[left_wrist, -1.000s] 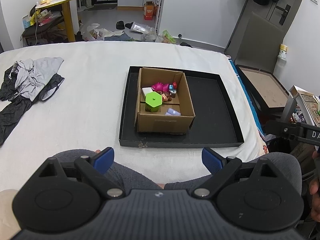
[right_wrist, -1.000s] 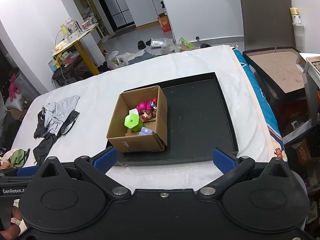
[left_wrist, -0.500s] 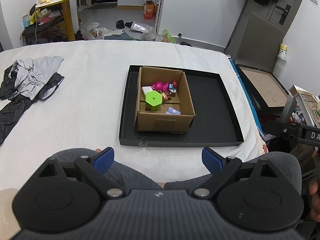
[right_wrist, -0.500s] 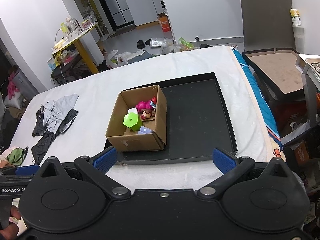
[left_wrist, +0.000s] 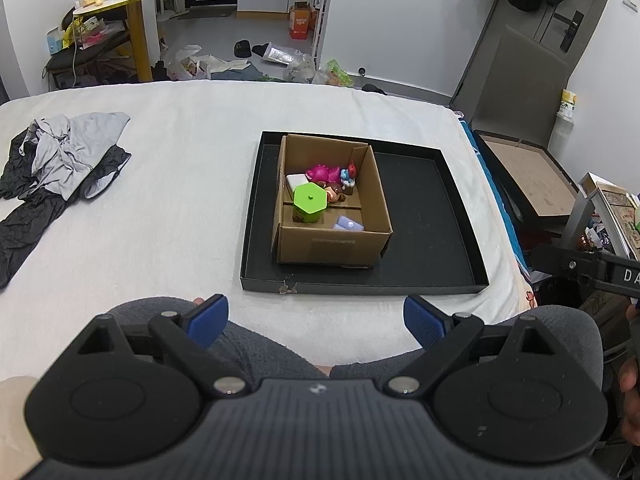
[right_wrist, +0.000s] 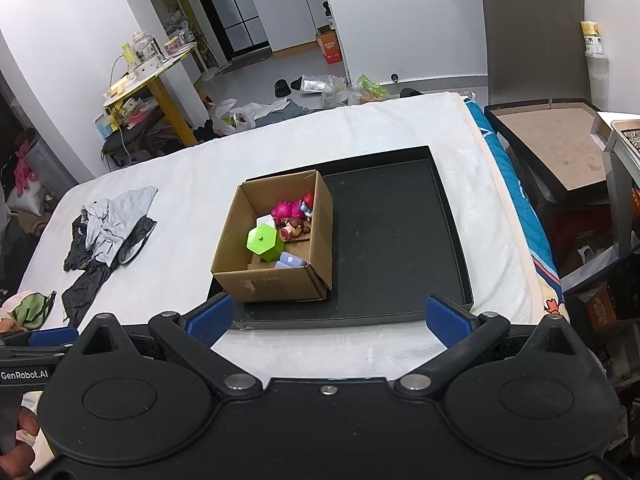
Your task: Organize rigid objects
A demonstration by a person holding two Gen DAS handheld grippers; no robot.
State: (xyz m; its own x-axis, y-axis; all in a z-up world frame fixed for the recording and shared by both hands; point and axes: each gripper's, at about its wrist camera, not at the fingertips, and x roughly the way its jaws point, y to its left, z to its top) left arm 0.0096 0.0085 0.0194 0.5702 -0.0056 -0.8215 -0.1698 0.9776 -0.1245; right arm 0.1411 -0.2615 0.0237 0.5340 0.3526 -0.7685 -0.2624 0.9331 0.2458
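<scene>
left claw (left_wrist: 316,318) spread wide, empty; right claw (right_wrist: 327,320) likewise, short of cardboard box (right_wrist: 276,280).

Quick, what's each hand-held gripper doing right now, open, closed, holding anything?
Left hand-held gripper: open, holding nothing, short of the black tray.
Right hand-held gripper: open, holding nothing.

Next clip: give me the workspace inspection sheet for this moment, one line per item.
Surface: white blanket-covered bed.
Job's things: brown cardboard box holding a green hexagonal-lidded container, pink toy dinosaur and other small toys, standing at the left of a shallow black tray.
Clutter: grey and black clothes on the bed.
Grippers: left gripper and right gripper empty, jaws wide apart, short of the tray.
Cables: nothing seen on the bed.
Surroundings: yellow table, littered floor.
</scene>
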